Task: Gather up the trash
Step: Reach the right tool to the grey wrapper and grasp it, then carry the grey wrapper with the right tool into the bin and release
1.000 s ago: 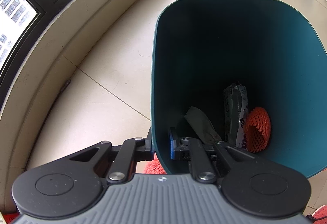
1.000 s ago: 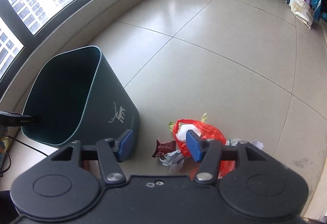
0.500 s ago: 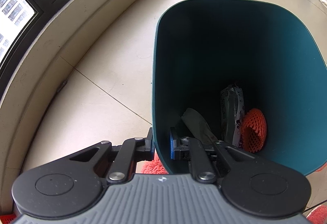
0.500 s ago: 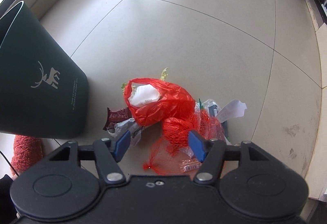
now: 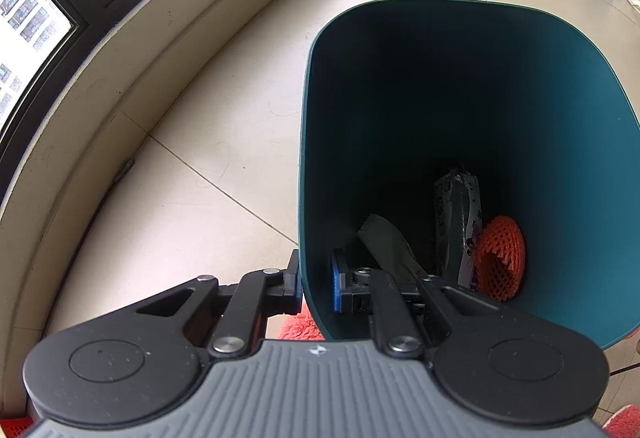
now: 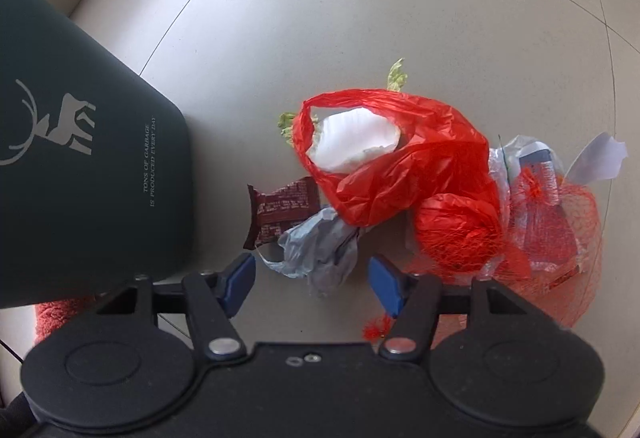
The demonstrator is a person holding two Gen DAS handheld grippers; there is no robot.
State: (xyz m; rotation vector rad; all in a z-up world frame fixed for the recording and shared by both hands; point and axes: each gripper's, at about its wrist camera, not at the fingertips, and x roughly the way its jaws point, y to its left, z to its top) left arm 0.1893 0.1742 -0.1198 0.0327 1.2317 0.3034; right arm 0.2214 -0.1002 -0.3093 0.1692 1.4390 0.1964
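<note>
Teal plastic, thin-walled: the bin (image 5: 440, 110) is tipped toward the trash pile and held only at its rim, where the left gripper (image 5: 316, 284) is clenched on the wall, one finger outside and one inside; a foam net sleeve (image 5: 500, 258), a printed wrapper (image 5: 458, 222) and a grey scrap (image 5: 390, 248) already lie within.

The right gripper (image 6: 312, 278) hangs released over the floor (image 6: 360, 18), jaws spread and holding nothing; a crumpled grey film (image 6: 324, 246) sits between its tips at 12 o'clock, the brown snack wrapper (image 6: 280, 206) at 11 o'clock beside the bin, the red plastic bag (image 6: 392, 166) with white wadding at 1 o'clock, the red mesh net (image 6: 560, 238) at 2 o'clock.

Risks, as judged: the rim pinch looks slight, so the bin may slip or swing and spill its contents; closing on the film may catch the bag lying on its far end and drag the pile; the mesh could snag a finger; light film may slide free during the carry.
</note>
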